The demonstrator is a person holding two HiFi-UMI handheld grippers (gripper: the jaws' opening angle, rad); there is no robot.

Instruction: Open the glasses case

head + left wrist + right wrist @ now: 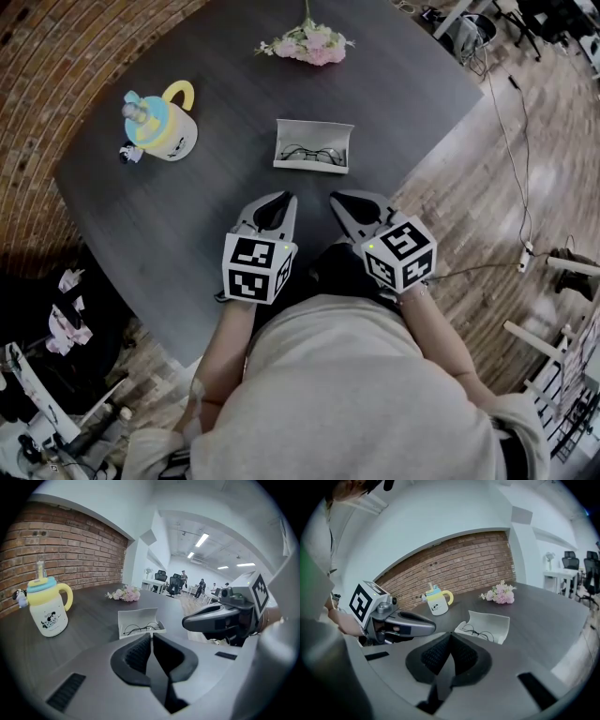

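Note:
A white glasses case [314,145] lies open on the dark table [187,225], lid up, with thin-framed glasses [312,155] inside. The same case [139,622] shows in the left gripper view and, as the case [486,626], in the right gripper view. My left gripper [283,201] hovers near the table's front edge, short of the case, shut with nothing in it. The right gripper [339,202] sits beside it, also shut and empty. Both point toward the case without touching it. Each gripper view shows the jaws pressed together: left gripper [151,641], right gripper [450,641].
A yellow-handled cup with a blue lid [161,125] stands at the table's left. A pink flower bunch [309,44] lies at the far edge. A small figurine [129,153] stands by the cup. Brick wall to the left, wooden floor with cables to the right.

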